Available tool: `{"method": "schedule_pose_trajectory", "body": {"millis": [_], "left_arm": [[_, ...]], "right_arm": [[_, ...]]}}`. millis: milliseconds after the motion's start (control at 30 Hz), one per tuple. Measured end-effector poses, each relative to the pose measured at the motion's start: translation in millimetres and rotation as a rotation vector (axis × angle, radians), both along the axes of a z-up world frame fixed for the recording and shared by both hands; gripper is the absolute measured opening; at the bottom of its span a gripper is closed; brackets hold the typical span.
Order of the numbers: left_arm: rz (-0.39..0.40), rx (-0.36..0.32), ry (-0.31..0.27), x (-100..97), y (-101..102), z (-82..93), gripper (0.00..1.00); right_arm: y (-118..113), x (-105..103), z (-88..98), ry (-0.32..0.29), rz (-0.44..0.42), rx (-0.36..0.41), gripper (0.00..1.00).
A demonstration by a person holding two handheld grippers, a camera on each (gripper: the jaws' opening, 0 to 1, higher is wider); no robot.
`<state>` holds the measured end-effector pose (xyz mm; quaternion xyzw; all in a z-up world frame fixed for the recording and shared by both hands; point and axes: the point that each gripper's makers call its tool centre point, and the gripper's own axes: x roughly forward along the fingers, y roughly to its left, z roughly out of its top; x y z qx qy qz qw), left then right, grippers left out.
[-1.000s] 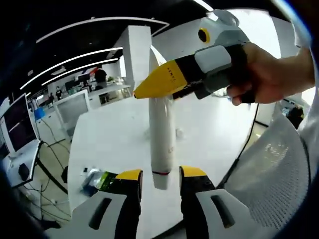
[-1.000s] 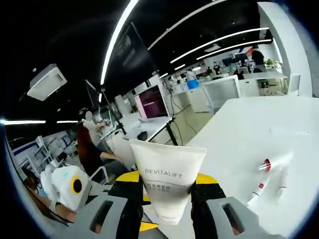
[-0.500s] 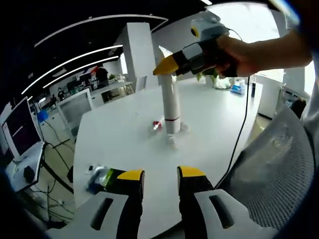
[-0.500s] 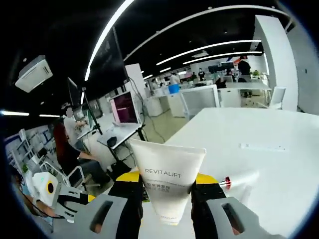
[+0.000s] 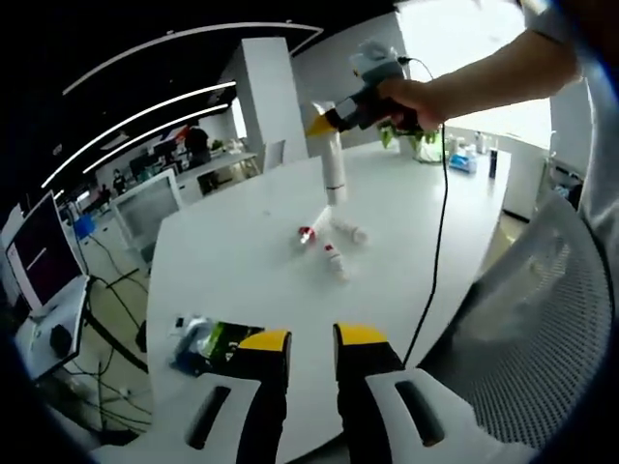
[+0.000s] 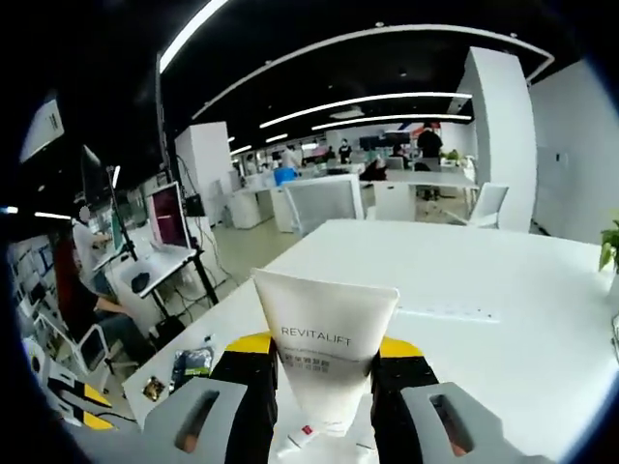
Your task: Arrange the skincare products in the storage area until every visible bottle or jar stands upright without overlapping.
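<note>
The right gripper [image 6: 324, 372] is clamped on a white tube printed REVITALIFT [image 6: 326, 343], its two yellow-tipped jaws pressing the tube's lower part from both sides while the flat crimped end stands up between them. In the left gripper view the same tube [image 5: 334, 164] is seen from afar, held upright above the round white table [image 5: 232, 261] by the right gripper [image 5: 338, 118], with the person's hand [image 5: 411, 97] wrapped round its body; whether the tube's cap touches the table cannot be told.

The left gripper [image 5: 311, 350] holds nothing: its jaws stand slightly apart at the near edge of the table.

Just below the held tube, near the table's middle, lie several small white tubes with red bands [image 5: 329, 240], all on their sides and close together; whether they touch one another cannot be told. In the right gripper view a small white piece with a red mark [image 6: 302, 435] lies on the table [image 6: 503, 348] right under the held tube.

Near the table's front edge, just left of the left gripper, sits a green and black packet [image 5: 208, 340]. A black cable [image 5: 440, 213] hangs from the right gripper across the table. A white mesh chair [image 5: 537, 319] stands beside the table.
</note>
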<state>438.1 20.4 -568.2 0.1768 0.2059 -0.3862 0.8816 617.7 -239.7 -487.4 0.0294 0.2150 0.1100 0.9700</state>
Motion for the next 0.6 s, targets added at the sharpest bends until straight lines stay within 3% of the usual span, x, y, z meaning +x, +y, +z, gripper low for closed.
{"method": "schedule_pose_trajectory", "body": {"millis": [300, 600], "left_arm": [[-0.021, 0.059, 0.017, -2.6, 0, -10.2, 0.13], [-0.024, 0.081, 0.03, -2.8, 1, -15.0, 0.1]], "right_arm": [[-42, 45, -17.9, 0.025, -0.065, -0.08, 0.32], [-78, 73, -44.9, 0.065, -0.128, -0.155, 0.31]]}}
